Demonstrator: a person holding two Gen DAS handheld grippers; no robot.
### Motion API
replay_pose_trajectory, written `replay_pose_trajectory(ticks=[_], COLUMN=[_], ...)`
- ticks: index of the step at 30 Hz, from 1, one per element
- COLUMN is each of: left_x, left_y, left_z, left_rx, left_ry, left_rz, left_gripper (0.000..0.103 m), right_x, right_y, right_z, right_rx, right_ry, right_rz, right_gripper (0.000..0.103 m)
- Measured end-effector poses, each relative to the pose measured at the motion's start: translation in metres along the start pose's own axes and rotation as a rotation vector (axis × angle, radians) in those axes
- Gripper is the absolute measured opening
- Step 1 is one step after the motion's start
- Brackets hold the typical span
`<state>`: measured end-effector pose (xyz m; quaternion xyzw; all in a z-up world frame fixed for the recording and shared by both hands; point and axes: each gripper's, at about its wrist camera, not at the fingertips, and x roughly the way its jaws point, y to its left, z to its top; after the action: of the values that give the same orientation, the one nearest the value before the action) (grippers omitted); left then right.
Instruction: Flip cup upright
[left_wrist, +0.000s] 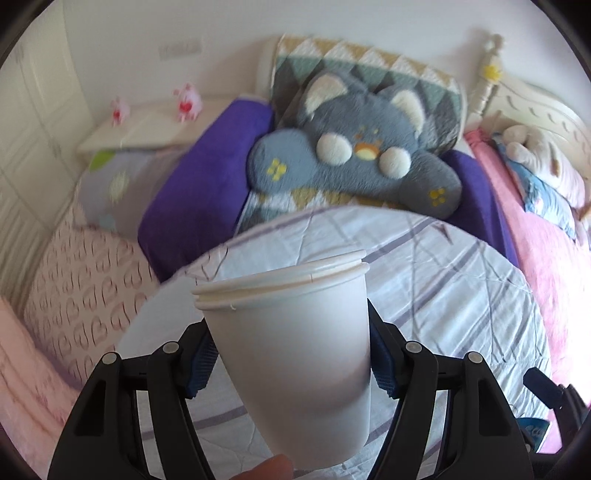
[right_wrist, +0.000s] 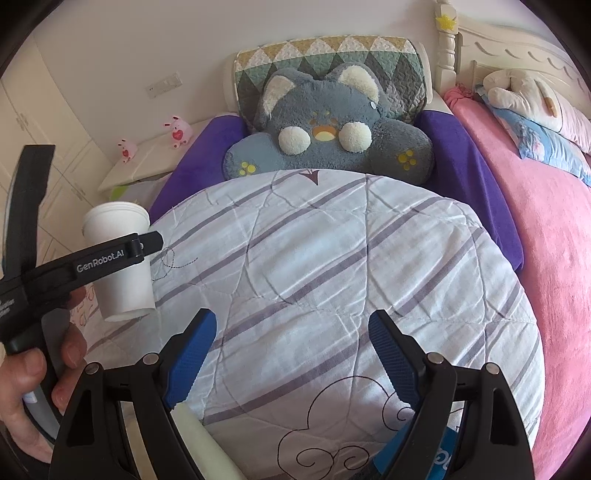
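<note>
Ahead of both tools the quilt (right_wrist: 332, 266) spreads wide and rounded over the bed, its far edge ending at the plush cat (right_wrist: 325, 125) and the purple sheet (right_wrist: 476, 173) that shows along each side. To the right of the right hand-held gripper (right_wrist: 291, 354) a pink blanket (right_wrist: 546, 236) borders the quilt; to the left of the left hand-held gripper (left_wrist: 288, 354) lies a pink heart-print cover (left_wrist: 81, 295), with a white nightstand (left_wrist: 147, 129) beyond it carrying 2 small pink toys (left_wrist: 186, 101). The stretch of quilt directly in front of the right tool is bare of loose items. The left hand-held gripper is clamped at medium width on the cup (left_wrist: 295, 339), its blue pads (left_wrist: 201, 363) pressing the white wall on both sides; the cup is held above the quilt with its mouth up, slightly tilted, and 2 stacked rims show at the top. From the right wrist view the same cup (right_wrist: 122, 258) sits up and to the left of the right tool, off the quilt's left edge, with the person's hand (right_wrist: 22, 391) on the left tool's grip. The right hand-held gripper is spread wide, nothing between its blue fingers (right_wrist: 192, 354), hovering low above the quilt.
</note>
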<state>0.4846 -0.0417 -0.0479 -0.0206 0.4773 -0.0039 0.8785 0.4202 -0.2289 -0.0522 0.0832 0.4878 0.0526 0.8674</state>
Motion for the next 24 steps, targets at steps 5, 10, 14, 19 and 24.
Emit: replay_pose_trajectory(ticks=[5, 10, 14, 19, 24], left_x=[-0.013, -0.018, -0.016, -0.012, -0.009], left_y=[0.001, 0.001, 0.001, 0.0, 0.0], left_z=[0.002, -0.003, -0.009, -0.016, -0.023], left_rx=[0.034, 0.038, 0.045, 0.055, 0.059], left_ry=[-0.073, -0.098, -0.102, -0.094, -0.077], left_rz=[-0.019, -0.032, -0.023, -0.027, -0.026], left_gripper=[0.071, 0.071, 0.071, 0.071, 0.071], right_x=[-0.005, -0.004, -0.005, -0.006, -0.007], right_y=[0.0, -0.003, -0.003, -0.004, -0.003], right_z=[-0.004, -0.01, -0.014, -0.019, -0.024], right_rx=[0.003, 0.011, 0.012, 0.012, 0.01], right_ry=[-0.008, -0.002, -0.002, 0.0, 0.002], right_rz=[-0.003, -0.003, -0.001, -0.001, -0.004], right_gripper=[0.086, 0.086, 0.086, 0.086, 0.086])
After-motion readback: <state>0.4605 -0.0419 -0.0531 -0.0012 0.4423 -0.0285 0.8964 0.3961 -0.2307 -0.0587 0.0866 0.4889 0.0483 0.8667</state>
